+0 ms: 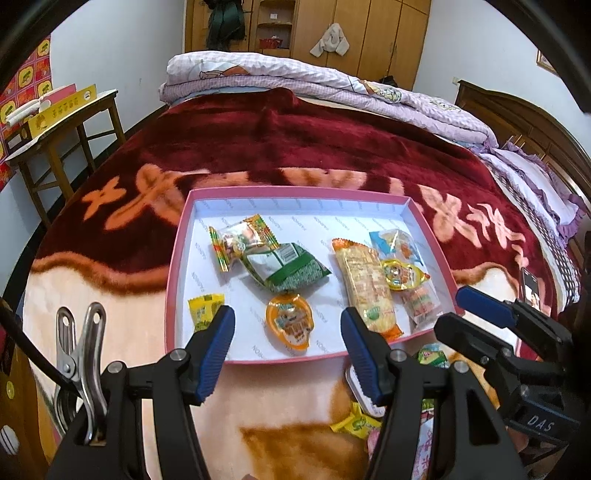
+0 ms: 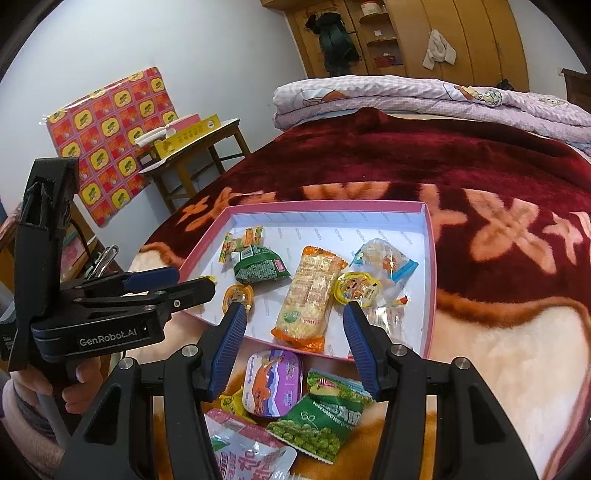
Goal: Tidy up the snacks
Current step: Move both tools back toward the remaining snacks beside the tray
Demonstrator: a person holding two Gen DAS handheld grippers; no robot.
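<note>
A pink-rimmed white tray (image 1: 177, 236) (image 2: 428, 258) lies on the bed and holds several snacks: a green pea bag (image 1: 288, 267) (image 2: 260, 269), a long orange cracker pack (image 1: 367, 291) (image 2: 308, 299), an orange jelly cup (image 1: 290, 325) (image 2: 239, 295), a yellow jelly cup (image 1: 402, 275) (image 2: 356, 288) and a small yellow candy (image 1: 205, 312). Loose snacks lie in front of the tray: a purple tin (image 2: 275, 380), a green pea bag (image 2: 325, 424), a pink-white pouch (image 2: 247, 450). My left gripper (image 1: 288, 347) (image 2: 171, 282) is open and empty over the tray's near edge. My right gripper (image 2: 295, 347) (image 1: 452, 310) is open and empty above the loose snacks.
The bed is covered by a dark red and peach blanket (image 1: 295, 140), with folded lilac quilts (image 1: 314, 81) at the far end. A wooden side table (image 1: 62, 122) with boxes stands at the left. Wardrobes (image 1: 351, 29) line the back wall.
</note>
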